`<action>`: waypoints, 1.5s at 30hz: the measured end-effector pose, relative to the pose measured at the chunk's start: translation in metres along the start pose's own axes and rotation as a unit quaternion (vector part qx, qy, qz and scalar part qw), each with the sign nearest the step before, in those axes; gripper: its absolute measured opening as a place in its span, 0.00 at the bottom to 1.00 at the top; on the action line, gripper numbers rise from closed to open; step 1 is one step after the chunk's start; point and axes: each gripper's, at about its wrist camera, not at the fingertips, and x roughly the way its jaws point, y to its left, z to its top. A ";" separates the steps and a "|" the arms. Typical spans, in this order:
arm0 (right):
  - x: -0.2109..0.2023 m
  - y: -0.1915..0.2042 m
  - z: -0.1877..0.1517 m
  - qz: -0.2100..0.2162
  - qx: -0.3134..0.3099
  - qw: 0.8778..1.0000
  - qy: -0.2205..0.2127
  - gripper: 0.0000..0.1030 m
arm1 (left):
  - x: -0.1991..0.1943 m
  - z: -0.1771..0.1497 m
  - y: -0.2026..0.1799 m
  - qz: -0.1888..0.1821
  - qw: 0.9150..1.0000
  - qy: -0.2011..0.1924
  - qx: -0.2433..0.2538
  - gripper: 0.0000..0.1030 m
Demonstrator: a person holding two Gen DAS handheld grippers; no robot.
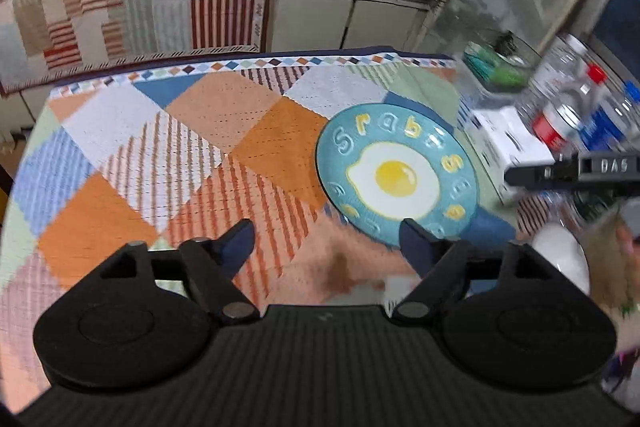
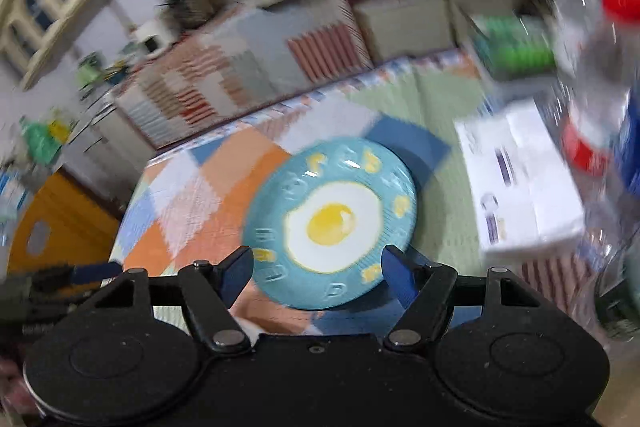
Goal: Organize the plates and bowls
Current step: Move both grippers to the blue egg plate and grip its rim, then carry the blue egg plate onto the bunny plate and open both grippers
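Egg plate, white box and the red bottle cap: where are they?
egg plate (image 2: 332, 223): right wrist view, on the yellow yolk at its middle.
white box (image 2: 528, 187): right wrist view, on its top face.
red bottle cap (image 2: 622, 1): right wrist view, on the cap's side.

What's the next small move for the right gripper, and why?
Probably ease the right gripper forward and down so its open jaws straddle the near rim of the round teal fried-egg plate. The plate lies flat on the patchwork tablecloth, centred ahead of the jaws, ungrasped.
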 end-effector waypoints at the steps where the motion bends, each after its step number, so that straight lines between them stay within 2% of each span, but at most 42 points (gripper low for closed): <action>1: 0.009 -0.006 0.001 -0.002 0.014 1.000 0.008 0.73 | 0.010 0.001 0.001 0.005 1.000 0.001 -0.005 0.80; 5: 0.041 -0.026 0.000 -0.021 0.049 0.998 0.018 0.73 | 0.045 0.004 0.006 0.006 1.000 0.015 -0.016 0.80; 10: 0.068 -0.040 0.000 -0.014 0.099 0.995 0.017 0.70 | 0.081 0.004 0.011 -0.023 0.999 0.032 -0.015 0.79; 13: 0.079 -0.036 0.002 -0.022 0.087 0.996 0.005 0.66 | 0.096 0.002 0.016 -0.014 0.999 0.032 -0.027 0.76; 15: 0.085 -0.034 0.001 -0.035 0.079 0.996 -0.001 0.60 | 0.105 0.001 0.018 -0.023 0.998 0.038 -0.034 0.73; 16: 0.088 -0.034 0.000 -0.038 0.080 0.996 -0.003 0.52 | 0.108 0.001 0.019 -0.030 0.998 0.043 -0.037 0.67; 17: 0.089 -0.035 -0.001 -0.045 0.079 0.996 -0.006 0.38 | 0.112 0.000 0.019 -0.035 0.997 0.049 -0.039 0.64; 19: 0.091 -0.038 -0.001 -0.071 0.076 0.994 -0.011 0.19 | 0.119 -0.002 0.019 -0.044 0.997 0.056 -0.039 0.49; 20: 0.092 -0.040 -0.002 -0.070 0.082 0.994 -0.019 0.19 | 0.122 -0.003 0.019 -0.048 0.996 0.058 -0.043 0.47; 22: 0.092 -0.045 -0.004 -0.062 0.096 0.993 -0.030 0.17 | 0.126 -0.004 0.021 -0.070 0.994 0.057 -0.067 0.30; 23: 0.092 -0.048 -0.004 -0.058 0.102 0.993 -0.033 0.16 | 0.128 -0.005 0.022 -0.078 0.992 0.060 -0.080 0.27; 25: 0.092 -0.049 -0.005 -0.054 0.101 0.993 -0.035 0.15 | 0.131 -0.005 0.023 -0.093 0.989 0.064 -0.100 0.11; 26: 0.092 -0.048 -0.003 -0.054 0.090 0.994 -0.031 0.16 | 0.131 -0.005 0.022 -0.096 0.988 0.067 -0.104 0.11; 29: 0.087 -0.043 -0.003 -0.045 0.061 0.997 -0.023 0.15 | 0.124 0.000 0.009 -0.064 0.993 0.066 -0.072 0.13; 36: 0.048 -0.019 -0.013 -0.020 -0.009 0.999 -0.026 0.16 | 0.072 0.002 0.002 -0.065 0.996 0.057 -0.023 0.14; 45: -0.017 0.025 -0.038 0.001 -0.041 0.998 -0.041 0.18 | -0.016 -0.006 0.003 -0.068 0.997 0.034 -0.005 0.14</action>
